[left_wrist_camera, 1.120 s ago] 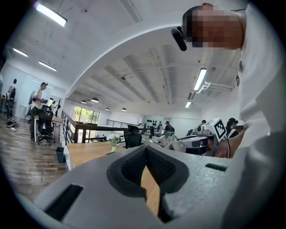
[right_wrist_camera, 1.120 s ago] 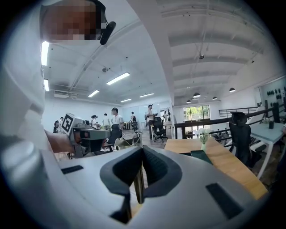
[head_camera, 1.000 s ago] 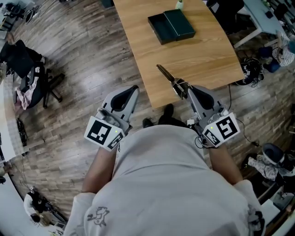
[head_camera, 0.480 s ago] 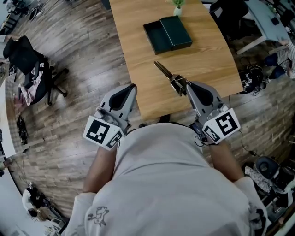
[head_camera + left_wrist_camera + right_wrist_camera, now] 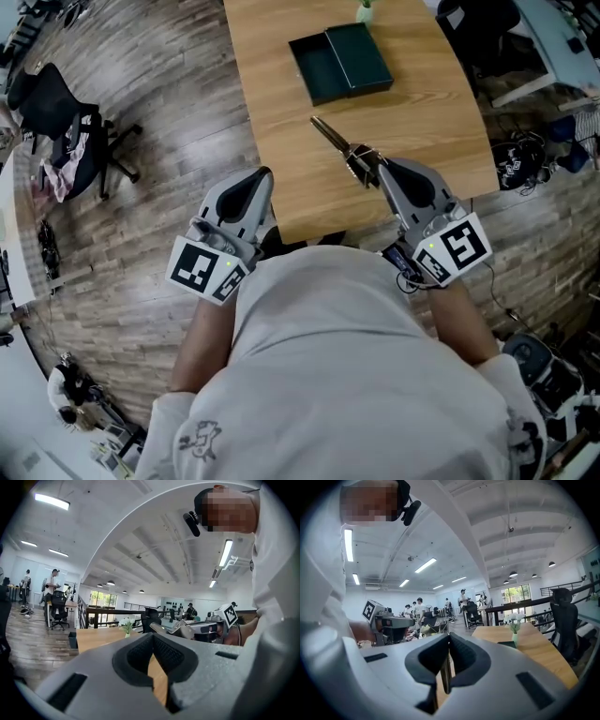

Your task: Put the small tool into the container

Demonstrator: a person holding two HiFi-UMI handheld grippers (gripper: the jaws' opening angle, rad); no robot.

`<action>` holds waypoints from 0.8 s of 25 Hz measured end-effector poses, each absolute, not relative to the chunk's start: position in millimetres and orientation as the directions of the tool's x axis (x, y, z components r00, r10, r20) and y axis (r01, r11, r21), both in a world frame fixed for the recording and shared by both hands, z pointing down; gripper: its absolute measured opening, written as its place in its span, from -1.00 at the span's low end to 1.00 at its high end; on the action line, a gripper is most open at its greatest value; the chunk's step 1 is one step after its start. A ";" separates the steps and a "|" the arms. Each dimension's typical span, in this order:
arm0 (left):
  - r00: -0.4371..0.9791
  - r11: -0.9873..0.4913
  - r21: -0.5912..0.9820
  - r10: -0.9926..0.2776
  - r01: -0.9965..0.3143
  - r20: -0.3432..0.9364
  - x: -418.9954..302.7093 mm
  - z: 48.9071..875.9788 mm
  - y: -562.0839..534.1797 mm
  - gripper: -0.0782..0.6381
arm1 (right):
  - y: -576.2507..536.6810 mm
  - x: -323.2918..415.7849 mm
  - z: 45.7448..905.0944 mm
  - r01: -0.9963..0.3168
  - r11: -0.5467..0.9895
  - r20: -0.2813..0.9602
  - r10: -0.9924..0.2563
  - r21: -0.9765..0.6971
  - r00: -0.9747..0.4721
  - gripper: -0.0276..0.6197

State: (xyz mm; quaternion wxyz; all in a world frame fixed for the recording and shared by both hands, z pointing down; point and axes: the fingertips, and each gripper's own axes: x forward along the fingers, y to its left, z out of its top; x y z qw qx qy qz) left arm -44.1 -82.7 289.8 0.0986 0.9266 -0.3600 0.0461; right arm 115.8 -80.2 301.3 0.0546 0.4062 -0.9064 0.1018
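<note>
A small dark tool (image 5: 339,145) with a long thin tip sticks out of my right gripper (image 5: 378,171), which is shut on its handle end above the near part of the wooden table (image 5: 412,117). The tip points toward the dark green container (image 5: 319,67), an open box with its lid beside it at the table's far side. In the right gripper view the tool (image 5: 445,677) shows as a thin strip between the closed pads. My left gripper (image 5: 255,180) hangs off the table's near left corner, shut with nothing in it.
A small plant (image 5: 364,9) stands just behind the container. A black office chair (image 5: 66,122) draped with clothes stands on the wood floor at far left. Bags and cables (image 5: 516,150) lie right of the table. People and desks fill the room's background.
My right gripper has carried the tool a little forward over the table, so its tip is closer to the container. The left gripper has hardly moved.
</note>
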 end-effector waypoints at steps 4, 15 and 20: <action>0.735 -0.716 0.165 -0.658 -0.678 0.164 -50.7 294.3 -95.6 -0.77 | -94.7 111.1 305.6 -0.749 0.645 0.192 -0.724 -0.152 -0.662 -0.88; 0.761 -0.729 0.221 -0.617 -0.648 0.199 -55.4 319.7 -140.5 -0.77 | -144.3 111.1 314.8 -0.787 0.594 0.224 -0.754 -0.167 -0.617 -0.88; 0.774 -0.741 0.225 -0.595 -0.633 0.218 -57.1 327.7 -162.7 -0.77 | -169.6 109.1 325.4 -0.800 0.571 0.247 -0.761 -0.186 -0.601 -0.88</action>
